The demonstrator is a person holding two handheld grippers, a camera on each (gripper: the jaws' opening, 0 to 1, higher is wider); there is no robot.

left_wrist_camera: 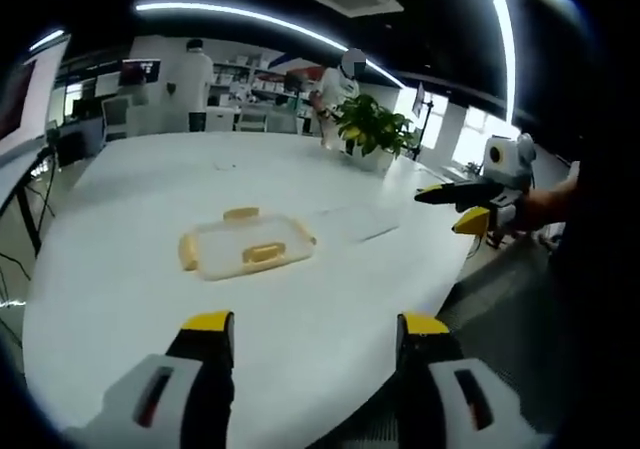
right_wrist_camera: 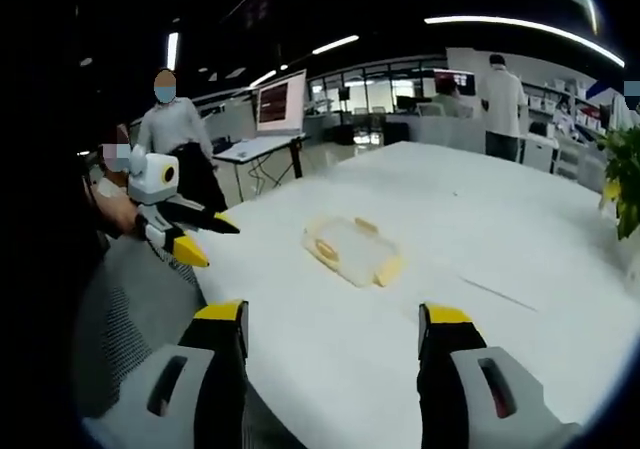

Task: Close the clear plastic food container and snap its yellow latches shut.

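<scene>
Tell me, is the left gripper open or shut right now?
Open. The left gripper shows its yellow-tipped jaws wide apart with bare white table between them, short of the container.

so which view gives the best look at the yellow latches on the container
The left gripper view: the clear plastic food container lies nearer there, with three yellow latches distinct on its sides. In the right gripper view the container is smaller and blurrier, and its latches read as yellow smudges.
</scene>
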